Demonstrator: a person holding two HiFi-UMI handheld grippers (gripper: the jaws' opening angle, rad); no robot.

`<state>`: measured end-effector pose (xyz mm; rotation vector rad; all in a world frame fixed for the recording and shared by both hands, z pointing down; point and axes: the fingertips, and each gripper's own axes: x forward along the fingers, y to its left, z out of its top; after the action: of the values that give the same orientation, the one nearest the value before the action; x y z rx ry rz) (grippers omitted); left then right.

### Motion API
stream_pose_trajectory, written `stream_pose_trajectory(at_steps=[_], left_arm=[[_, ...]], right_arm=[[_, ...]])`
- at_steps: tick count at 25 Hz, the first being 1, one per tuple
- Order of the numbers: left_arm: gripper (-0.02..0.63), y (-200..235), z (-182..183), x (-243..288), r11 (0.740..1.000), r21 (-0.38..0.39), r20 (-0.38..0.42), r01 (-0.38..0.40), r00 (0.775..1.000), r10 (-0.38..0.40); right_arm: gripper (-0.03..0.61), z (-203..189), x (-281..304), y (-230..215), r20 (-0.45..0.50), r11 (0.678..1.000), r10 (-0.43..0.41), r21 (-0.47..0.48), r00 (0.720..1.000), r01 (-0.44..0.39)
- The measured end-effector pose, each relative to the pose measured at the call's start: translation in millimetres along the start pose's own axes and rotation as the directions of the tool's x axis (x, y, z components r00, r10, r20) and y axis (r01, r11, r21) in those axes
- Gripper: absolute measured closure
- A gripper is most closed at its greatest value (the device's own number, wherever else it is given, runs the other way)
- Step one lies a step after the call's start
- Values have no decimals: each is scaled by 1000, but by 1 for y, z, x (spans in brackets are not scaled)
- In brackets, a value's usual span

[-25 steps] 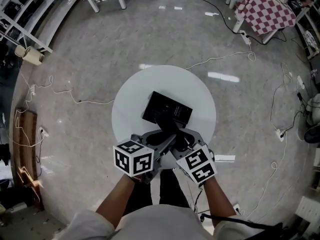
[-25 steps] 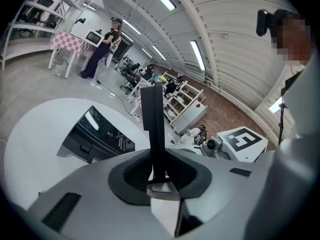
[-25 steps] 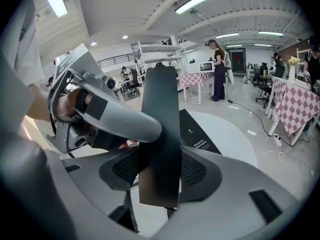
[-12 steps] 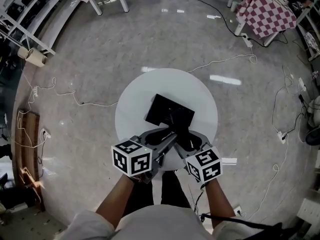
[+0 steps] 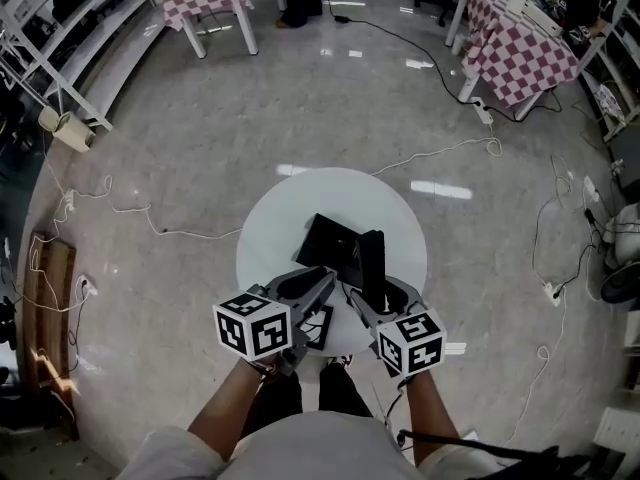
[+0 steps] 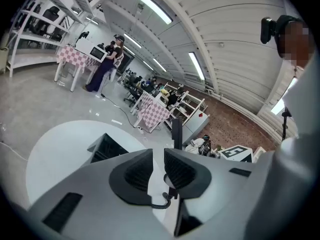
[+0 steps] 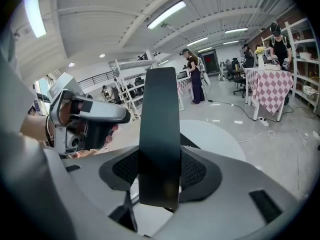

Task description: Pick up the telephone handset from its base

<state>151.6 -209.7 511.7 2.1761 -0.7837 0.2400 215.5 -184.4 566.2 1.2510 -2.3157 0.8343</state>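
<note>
Jaws of the right gripper (image 7: 160, 173) are clamped on the black telephone handset (image 7: 160, 134). The pads squeeze its lower end from both sides, so it sticks straight up out of the grip. From the head view the handset is lifted off its base (image 5: 328, 238) and sits by the base's right edge, not touching it as far as I can see. The left gripper (image 6: 157, 166) has just been closing its jaws, but there's a slim gap left and nothing pressed between the pads. A curly cord (image 6: 159, 203) dangles right under that gap, and honestly I can't tell if it brushes a pad. The base is a flat black box sitting skewed near the middle of the round white table (image 5: 285, 208). Both grippers hover side by side at the table's near edge.
</note>
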Motion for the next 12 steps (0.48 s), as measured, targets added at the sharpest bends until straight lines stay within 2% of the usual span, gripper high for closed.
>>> stream_pose_trajectory(at_steps=[5,12], left_arm=[[566,12,22,-26,999,2,78,-46,996,46],[583,7,73,-56,995,58,193,-85,978,72]], right_arm=[[345,22,-15,6,70,999,-47,19,996,45],[345,76,-43,7,180,993,-120,34,976,115]])
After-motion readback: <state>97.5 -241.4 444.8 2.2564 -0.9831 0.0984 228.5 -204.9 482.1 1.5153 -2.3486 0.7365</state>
